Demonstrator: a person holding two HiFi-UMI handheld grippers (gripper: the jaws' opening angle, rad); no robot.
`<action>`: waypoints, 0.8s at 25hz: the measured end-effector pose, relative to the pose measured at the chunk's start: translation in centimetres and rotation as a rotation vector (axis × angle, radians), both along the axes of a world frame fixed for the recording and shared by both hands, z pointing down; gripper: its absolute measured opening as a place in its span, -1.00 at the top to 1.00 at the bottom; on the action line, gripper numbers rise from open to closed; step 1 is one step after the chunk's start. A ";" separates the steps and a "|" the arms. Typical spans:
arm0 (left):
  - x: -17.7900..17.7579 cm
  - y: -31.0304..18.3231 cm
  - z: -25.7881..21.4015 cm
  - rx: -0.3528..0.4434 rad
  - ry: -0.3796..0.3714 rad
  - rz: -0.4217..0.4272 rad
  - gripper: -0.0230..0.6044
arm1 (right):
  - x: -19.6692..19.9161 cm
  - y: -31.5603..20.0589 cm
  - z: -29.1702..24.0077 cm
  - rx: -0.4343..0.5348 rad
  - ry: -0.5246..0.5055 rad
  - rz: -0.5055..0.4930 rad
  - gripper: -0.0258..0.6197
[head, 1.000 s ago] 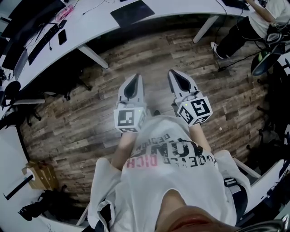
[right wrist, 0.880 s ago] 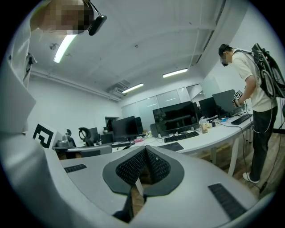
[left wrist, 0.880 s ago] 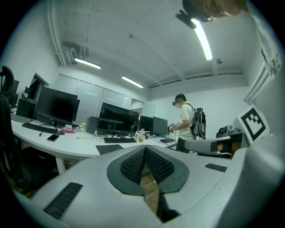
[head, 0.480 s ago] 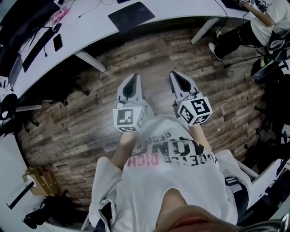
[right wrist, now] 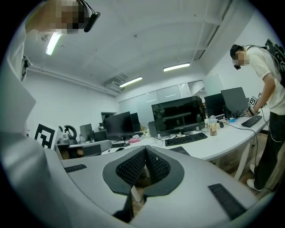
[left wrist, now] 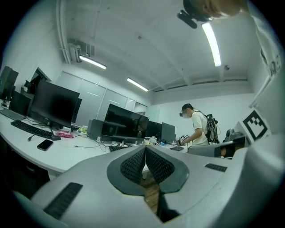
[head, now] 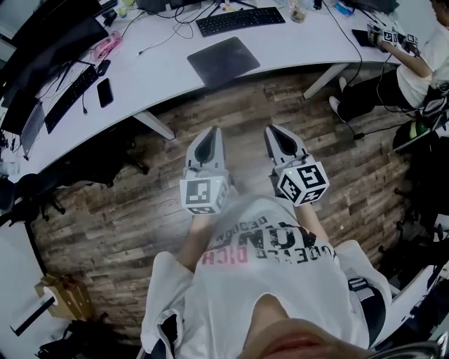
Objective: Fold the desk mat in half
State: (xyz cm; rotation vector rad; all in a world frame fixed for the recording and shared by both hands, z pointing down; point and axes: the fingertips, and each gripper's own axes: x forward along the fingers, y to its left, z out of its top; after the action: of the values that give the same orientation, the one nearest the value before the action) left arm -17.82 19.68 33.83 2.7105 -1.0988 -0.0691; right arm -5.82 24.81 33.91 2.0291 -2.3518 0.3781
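The dark desk mat (head: 223,60) lies flat on the white desk (head: 161,77), just behind its front edge. Both grippers are held side by side over the wooden floor, pointing at the desk and short of it. My left gripper (head: 208,132) is shut with nothing between its pads. My right gripper (head: 275,130) is shut and empty too. In the left gripper view the ribbed pads (left wrist: 133,165) meet at the tip. The right gripper view shows its pads (right wrist: 132,167) closed, with the mat (right wrist: 179,150) just beyond them on the desk.
A black keyboard (head: 240,19) lies behind the mat; a phone (head: 105,92), a second keyboard (head: 71,88) and monitors (left wrist: 53,104) are to the left. Desk legs (head: 158,125) slant to the floor. A person (head: 414,63) works at the right. A cardboard box (head: 59,294) sits lower left.
The desk and mat have come nearer and lower in the head view as both grippers were carried forward together. Both stay shut.
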 end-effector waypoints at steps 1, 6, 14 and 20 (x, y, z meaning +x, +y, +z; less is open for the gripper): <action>-0.1 -0.6 0.1 -0.002 0.004 -0.003 0.92 | -0.1 -0.6 0.2 -0.003 0.000 -0.002 0.93; -0.7 -2.5 0.8 -0.021 -0.001 -0.007 0.91 | -1.2 -2.8 0.7 -0.007 -0.011 -0.014 0.93; -0.2 -3.4 1.3 -0.039 -0.009 -0.007 0.91 | -0.2 -3.8 0.5 0.000 -0.024 0.001 0.93; 0.9 -4.7 1.9 -0.061 -0.019 -0.014 0.92 | 0.8 -5.3 1.3 -0.024 -0.038 -0.013 0.93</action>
State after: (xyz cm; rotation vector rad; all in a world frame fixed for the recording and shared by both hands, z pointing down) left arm -16.96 15.01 35.75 2.6555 -1.1062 -0.0115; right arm -5.05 19.53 35.19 2.0134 -2.3681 0.4458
